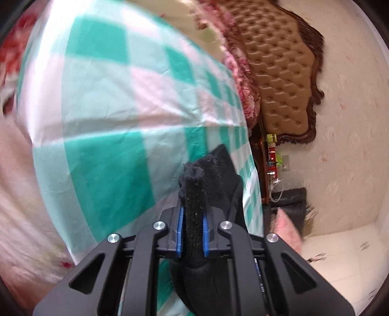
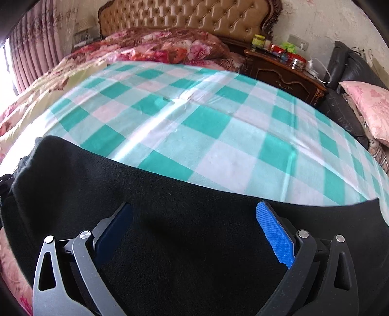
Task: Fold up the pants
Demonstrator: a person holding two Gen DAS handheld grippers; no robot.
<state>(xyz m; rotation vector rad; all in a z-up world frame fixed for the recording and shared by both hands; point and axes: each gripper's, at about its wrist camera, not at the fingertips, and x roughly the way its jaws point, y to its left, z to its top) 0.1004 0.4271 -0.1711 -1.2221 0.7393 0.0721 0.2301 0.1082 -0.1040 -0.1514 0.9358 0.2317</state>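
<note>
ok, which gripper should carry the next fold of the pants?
Left, probably. The left gripper is shut on a bunch of the black pants, raised over the checked sheet. The right gripper is open, holding nothing.

Tufted tan headboard [image 2: 184, 17] against pale wallpaper, carved dark nightstand [image 2: 279, 70] (cluttered) beside the bed

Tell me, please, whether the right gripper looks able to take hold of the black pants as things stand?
Probably yes. The right gripper is open, and the black pants lie directly between and beneath its fingers with nothing over them; the left gripper already pinches another part.
</note>
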